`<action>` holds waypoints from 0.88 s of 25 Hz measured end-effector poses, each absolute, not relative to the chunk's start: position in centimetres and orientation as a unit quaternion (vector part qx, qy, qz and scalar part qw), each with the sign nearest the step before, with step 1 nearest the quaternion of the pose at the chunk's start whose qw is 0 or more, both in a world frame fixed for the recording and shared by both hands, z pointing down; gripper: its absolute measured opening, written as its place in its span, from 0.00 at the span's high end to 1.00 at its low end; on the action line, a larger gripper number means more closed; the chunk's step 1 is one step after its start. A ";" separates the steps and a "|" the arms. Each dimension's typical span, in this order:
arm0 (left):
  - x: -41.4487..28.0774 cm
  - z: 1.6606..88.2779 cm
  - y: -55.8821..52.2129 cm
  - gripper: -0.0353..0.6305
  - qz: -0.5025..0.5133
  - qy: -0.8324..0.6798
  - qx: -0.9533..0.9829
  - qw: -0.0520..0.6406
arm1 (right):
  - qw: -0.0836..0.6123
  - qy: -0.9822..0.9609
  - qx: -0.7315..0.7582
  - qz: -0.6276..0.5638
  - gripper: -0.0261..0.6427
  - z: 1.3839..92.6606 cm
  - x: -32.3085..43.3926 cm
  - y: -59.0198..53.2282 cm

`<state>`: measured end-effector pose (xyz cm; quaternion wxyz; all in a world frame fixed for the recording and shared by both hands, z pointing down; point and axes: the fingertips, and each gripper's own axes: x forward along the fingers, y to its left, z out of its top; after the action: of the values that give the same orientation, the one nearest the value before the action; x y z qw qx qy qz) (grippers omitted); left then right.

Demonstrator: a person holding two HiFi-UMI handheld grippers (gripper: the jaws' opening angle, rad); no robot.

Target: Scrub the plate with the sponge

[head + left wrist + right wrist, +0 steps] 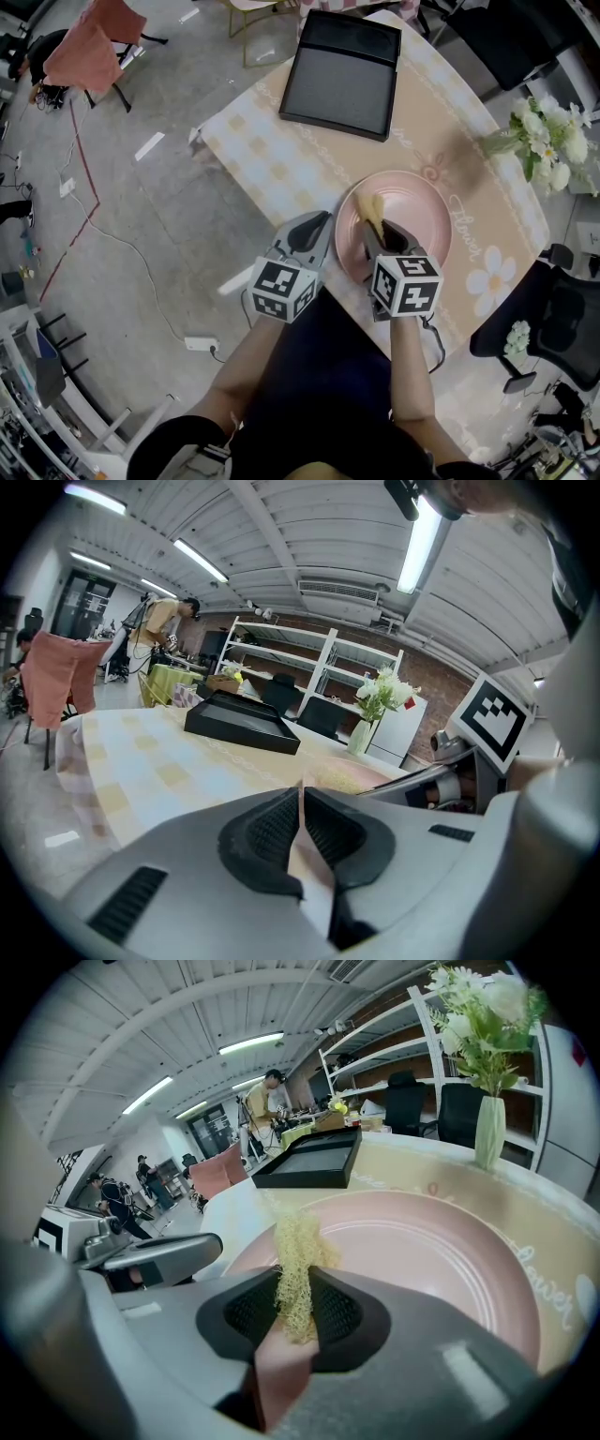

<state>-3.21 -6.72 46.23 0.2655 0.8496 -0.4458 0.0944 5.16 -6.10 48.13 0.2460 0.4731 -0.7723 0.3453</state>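
Right gripper view – the right gripper (298, 1288) pinches the yellow sponge (297, 1241) above the pink plate (441, 1269) – while the left gripper (301, 810) clamps the plate's rim.

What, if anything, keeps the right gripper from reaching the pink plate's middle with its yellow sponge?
Probably nothing. The right gripper, shut on the yellow mesh sponge, hangs over the round pink plate, whose middle lies open; the left gripper clamps only its rim.
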 end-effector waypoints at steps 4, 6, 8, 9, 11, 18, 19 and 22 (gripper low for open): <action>-3.2 46.3 -6.7 0.91 0.097 -0.446 0.850 0.264 | 0.248 -0.769 0.478 0.345 0.84 48.2 5.8 -6.2; -3.2 46.3 -6.7 0.91 0.097 -0.446 0.850 0.264 | 0.251 -0.768 0.480 0.343 0.84 48.2 6.1 -6.3; -3.1 46.3 -6.7 0.91 0.097 -0.446 0.850 0.264 | 0.253 -0.766 0.481 0.343 0.84 48.2 6.4 -6.4; -3.1 46.3 -6.7 0.91 0.098 -0.446 0.850 0.264 | 0.253 -0.765 0.483 0.343 0.84 48.2 6.6 -6.4; -3.1 46.3 -6.7 0.91 0.098 -0.445 0.850 0.263 | 0.255 -0.762 0.486 0.343 0.84 48.2 7.0 -6.5; -3.1 46.3 -6.7 0.91 0.099 -0.444 0.851 0.264 | 0.255 -0.748 0.508 0.343 0.84 48.2 8.9 -6.8; -3.1 46.3 -6.7 0.91 0.098 -0.443 0.851 0.264 | 0.255 -0.746 0.511 0.343 0.84 48.2 9.2 -6.8; -3.0 46.3 -6.7 0.91 0.098 -0.442 0.851 0.265 | 0.256 -0.741 0.517 0.343 0.84 48.2 10.0 -6.9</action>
<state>-3.02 -6.65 46.30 0.2646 0.8513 -0.4424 0.0978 9.98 -6.94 48.20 0.2558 0.5169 -0.7413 0.3434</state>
